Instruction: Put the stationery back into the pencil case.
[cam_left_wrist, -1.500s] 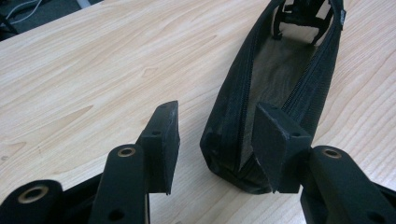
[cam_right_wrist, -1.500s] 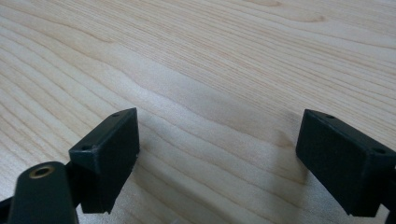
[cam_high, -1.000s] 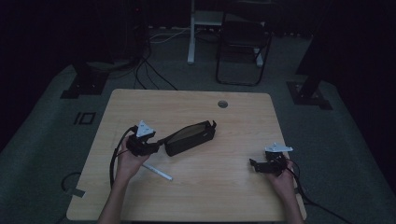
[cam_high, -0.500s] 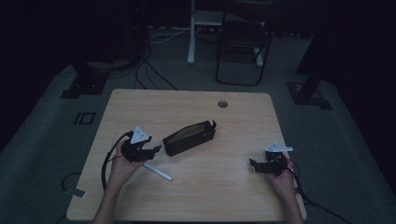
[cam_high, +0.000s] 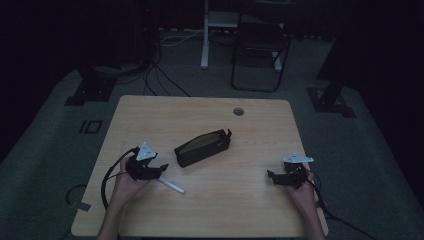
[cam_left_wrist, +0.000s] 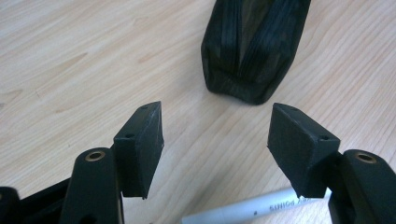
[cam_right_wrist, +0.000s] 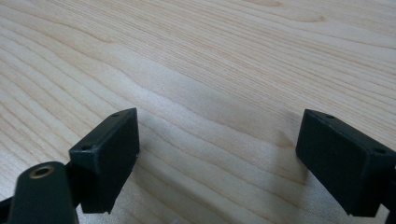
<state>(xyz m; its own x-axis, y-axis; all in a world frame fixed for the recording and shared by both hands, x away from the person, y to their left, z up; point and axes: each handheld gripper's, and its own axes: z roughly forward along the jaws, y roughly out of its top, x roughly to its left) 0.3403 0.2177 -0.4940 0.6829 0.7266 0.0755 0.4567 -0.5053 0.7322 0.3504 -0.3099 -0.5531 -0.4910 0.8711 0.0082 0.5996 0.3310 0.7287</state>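
Observation:
A black pencil case (cam_high: 203, 147) lies slantwise at the middle of the wooden table (cam_high: 165, 112), its zip side up. A white pen (cam_high: 170, 185) rests on the wood just near-left of it. My left gripper (cam_high: 161, 168) sits at the pen's left end, pointing toward the case. In the left gripper view its jaws (cam_left_wrist: 217, 149) stand apart and have just been opening. Nothing is between them; the case end (cam_left_wrist: 254, 51) lies ahead and the pen (cam_left_wrist: 252, 212) is low beside the right jaw. My right gripper (cam_high: 270, 175) rests at the right, open over bare wood (cam_right_wrist: 219, 158).
A round cable hole (cam_high: 238, 111) sits near the table's far edge. Beyond the table stand a dark chair (cam_high: 260, 45), a white post (cam_high: 205, 35) and floor stands with cables. Each gripper's cable trails off the near edge.
My left gripper has drawn back from the case's left end toward the near-left, and its jaws stand wider. The case, pen and right gripper have not moved.

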